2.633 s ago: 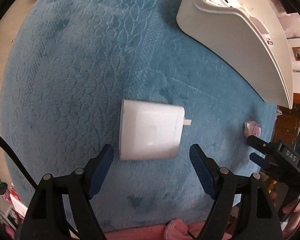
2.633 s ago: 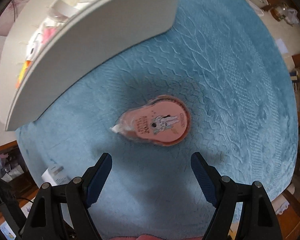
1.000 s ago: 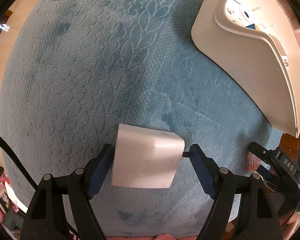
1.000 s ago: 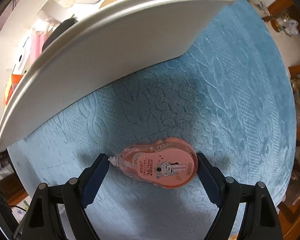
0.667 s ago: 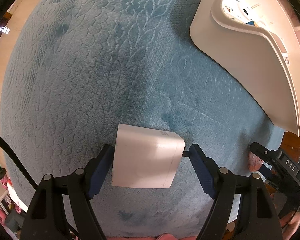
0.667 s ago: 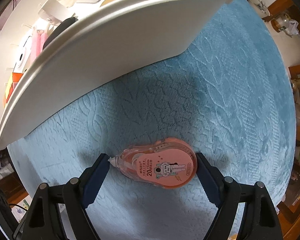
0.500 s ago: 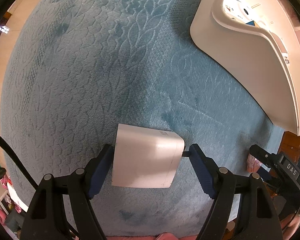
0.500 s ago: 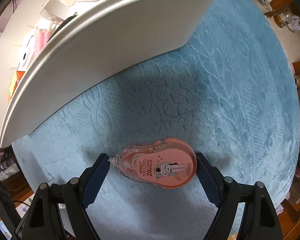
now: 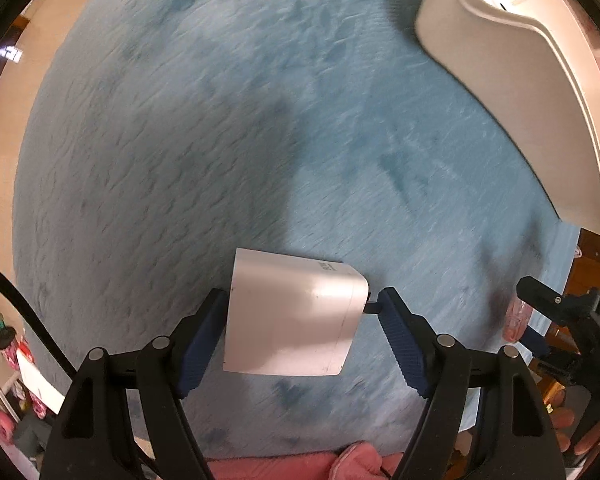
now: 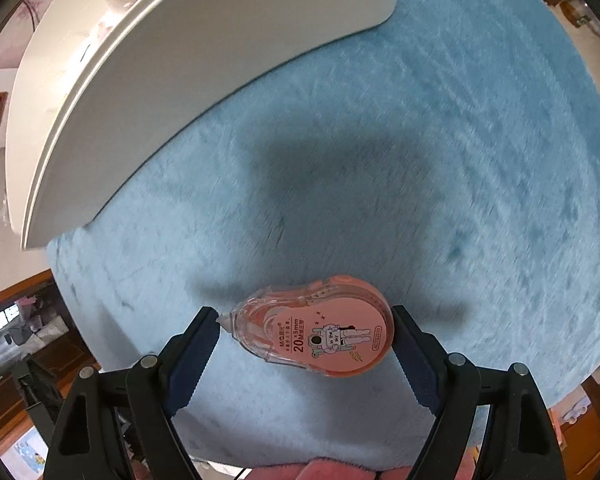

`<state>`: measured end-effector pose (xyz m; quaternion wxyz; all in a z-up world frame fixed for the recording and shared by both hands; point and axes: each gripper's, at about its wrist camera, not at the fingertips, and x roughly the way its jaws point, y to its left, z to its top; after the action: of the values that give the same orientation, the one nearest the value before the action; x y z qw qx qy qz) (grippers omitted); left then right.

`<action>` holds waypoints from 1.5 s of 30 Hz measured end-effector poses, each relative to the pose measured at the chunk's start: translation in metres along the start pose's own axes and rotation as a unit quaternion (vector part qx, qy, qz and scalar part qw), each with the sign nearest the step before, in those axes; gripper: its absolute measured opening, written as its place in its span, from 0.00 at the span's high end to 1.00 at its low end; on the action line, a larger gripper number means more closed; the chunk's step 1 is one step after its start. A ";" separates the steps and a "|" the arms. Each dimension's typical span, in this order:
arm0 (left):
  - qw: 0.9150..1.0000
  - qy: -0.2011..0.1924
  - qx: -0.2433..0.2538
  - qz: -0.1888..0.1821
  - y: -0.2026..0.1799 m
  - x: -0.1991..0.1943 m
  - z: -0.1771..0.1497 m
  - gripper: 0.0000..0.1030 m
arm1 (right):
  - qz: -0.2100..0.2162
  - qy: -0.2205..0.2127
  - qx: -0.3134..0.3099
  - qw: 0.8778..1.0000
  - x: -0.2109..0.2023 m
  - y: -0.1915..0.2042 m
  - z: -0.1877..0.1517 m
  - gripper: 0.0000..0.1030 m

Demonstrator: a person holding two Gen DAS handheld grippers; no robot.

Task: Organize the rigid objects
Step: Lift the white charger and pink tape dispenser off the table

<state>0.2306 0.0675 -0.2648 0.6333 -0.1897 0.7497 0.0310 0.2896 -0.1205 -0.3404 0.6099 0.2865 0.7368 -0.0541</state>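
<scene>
My left gripper (image 9: 300, 320) is shut on a white charger block (image 9: 292, 320), its plug prong against the right finger, and holds it above the blue plush cloth (image 9: 180, 140). My right gripper (image 10: 306, 336) is shut on a pink correction tape dispenser (image 10: 320, 332) with an astronaut label, also lifted off the cloth. In the left wrist view the right gripper (image 9: 540, 320) and the pink dispenser (image 9: 516, 318) show at the right edge.
A white tray (image 9: 532, 80) holding several small items stands on the cloth at the back right in the left wrist view; its wall (image 10: 180, 52) fills the upper left of the right wrist view. Wooden furniture and clutter surround the table.
Both grippers closed on their objects about a second ago and have now lifted them off the cloth. The background is blurred with motion and the tray has shifted in both views.
</scene>
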 end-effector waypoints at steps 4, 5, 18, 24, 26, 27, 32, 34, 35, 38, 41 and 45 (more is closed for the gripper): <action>1.000 0.001 -0.004 0.003 0.019 -0.003 -0.011 0.23 | 0.006 0.000 -0.002 1.000 0.002 0.004 -0.017 0.17; 1.000 0.001 -0.002 0.006 0.022 -0.003 -0.013 0.23 | 0.008 -0.001 -0.003 1.000 0.002 0.005 -0.024 0.17; 0.998 -0.037 0.057 -0.004 0.059 -0.054 -0.026 0.23 | 0.034 -0.021 0.006 0.999 -0.001 0.040 -0.070 0.17; 0.993 -0.055 0.098 -0.028 0.056 -0.091 -0.027 0.23 | 0.058 -0.039 0.000 0.998 -0.019 0.056 -0.093 0.17; 0.992 -0.063 0.107 -0.031 0.060 -0.103 -0.031 0.23 | 0.064 -0.052 -0.006 0.997 -0.031 0.059 -0.098 0.17; 0.990 -0.071 0.117 -0.030 0.064 -0.111 -0.033 0.23 | 0.068 -0.060 -0.009 0.996 -0.036 0.062 -0.099 0.17; 0.981 -0.098 0.163 -0.027 0.066 -0.144 -0.041 0.25 | 0.068 -0.108 -0.029 0.991 -0.064 0.077 -0.108 0.17; 0.977 -0.109 0.181 -0.039 0.060 -0.150 -0.045 0.64 | 0.069 -0.128 -0.040 0.989 -0.078 0.079 -0.110 0.17; 0.973 -0.122 0.191 -0.034 0.057 -0.157 -0.046 0.71 | 0.073 -0.136 -0.043 0.987 -0.085 0.081 -0.111 0.17; 0.966 -0.128 0.215 -0.060 0.050 -0.167 -0.041 0.84 | 0.077 -0.159 -0.054 0.983 -0.101 0.086 -0.113 0.17; 0.961 -0.131 0.234 -0.068 0.044 -0.170 -0.036 0.90 | 0.081 -0.172 -0.065 0.980 -0.111 0.087 -0.116 0.17; 0.970 -0.111 0.206 -0.073 0.057 -0.156 -0.024 0.90 | 0.084 -0.173 -0.069 0.979 -0.109 0.088 -0.117 0.17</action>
<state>0.2094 0.1513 -0.1212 0.7382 -0.1050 0.6494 -0.1493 0.2406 -0.0362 -0.1865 0.7487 0.2912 0.5956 -0.0003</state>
